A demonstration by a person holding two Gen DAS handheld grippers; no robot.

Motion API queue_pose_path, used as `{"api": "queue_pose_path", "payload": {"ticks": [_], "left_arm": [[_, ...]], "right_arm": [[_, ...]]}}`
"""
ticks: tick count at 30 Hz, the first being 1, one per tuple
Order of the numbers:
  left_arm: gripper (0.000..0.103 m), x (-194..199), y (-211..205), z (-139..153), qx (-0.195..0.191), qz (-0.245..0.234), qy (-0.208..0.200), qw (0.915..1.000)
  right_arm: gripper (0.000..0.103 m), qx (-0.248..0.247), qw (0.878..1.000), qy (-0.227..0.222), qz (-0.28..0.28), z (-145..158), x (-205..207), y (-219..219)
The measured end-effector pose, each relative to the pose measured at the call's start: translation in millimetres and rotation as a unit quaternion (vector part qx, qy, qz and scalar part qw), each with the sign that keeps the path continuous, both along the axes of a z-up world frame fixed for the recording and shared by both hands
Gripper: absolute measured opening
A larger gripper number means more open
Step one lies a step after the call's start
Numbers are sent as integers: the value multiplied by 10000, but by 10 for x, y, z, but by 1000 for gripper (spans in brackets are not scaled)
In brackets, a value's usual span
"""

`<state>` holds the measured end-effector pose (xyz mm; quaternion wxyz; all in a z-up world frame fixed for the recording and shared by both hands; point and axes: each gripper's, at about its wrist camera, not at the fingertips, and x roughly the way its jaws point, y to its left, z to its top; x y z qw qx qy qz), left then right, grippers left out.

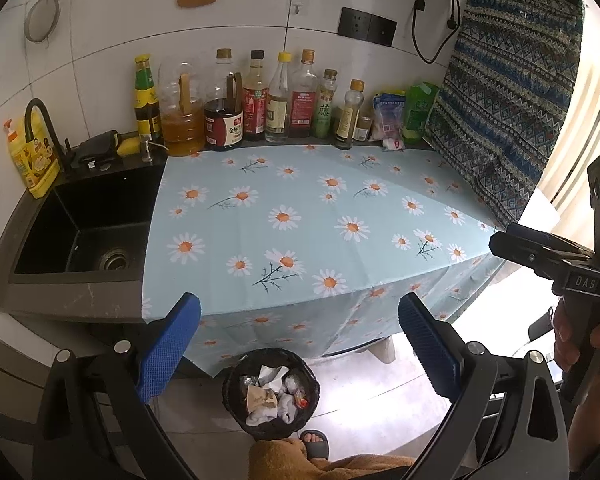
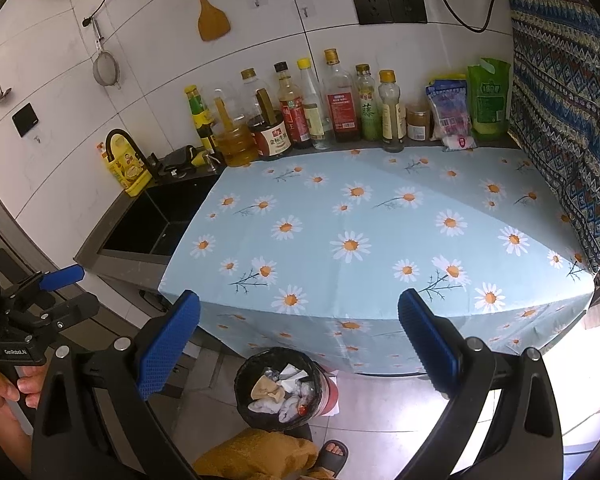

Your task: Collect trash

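Note:
A black trash bin (image 1: 271,394) stands on the floor below the counter's front edge, holding crumpled paper, tissues and wrappers; it also shows in the right wrist view (image 2: 278,388). My left gripper (image 1: 300,344) is open and empty, held above the bin, in front of the counter. My right gripper (image 2: 300,340) is open and empty, also above the bin. The right gripper shows at the right edge of the left wrist view (image 1: 540,256), the left gripper at the left edge of the right wrist view (image 2: 52,292). The daisy-print cloth (image 1: 300,220) on the counter bears no trash.
A row of sauce and oil bottles (image 1: 260,100) and bags (image 1: 388,120) lines the back wall. A black sink (image 1: 88,224) lies left of the cloth. A patterned cloth (image 1: 500,100) hangs at right. My sandalled foot (image 1: 316,442) is beside the bin.

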<state>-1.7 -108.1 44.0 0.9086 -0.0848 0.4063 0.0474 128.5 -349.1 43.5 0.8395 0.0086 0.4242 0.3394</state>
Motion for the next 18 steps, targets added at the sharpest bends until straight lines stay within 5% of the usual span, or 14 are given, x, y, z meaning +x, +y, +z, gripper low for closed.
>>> {"api": "queue_pose_path", "payload": {"ticks": [18], "left_arm": [[96,-51,-4,2,5,-101,-7,9999]], "right_arm": [[98,28,10000,-41,-52,93,-64,3]]}}
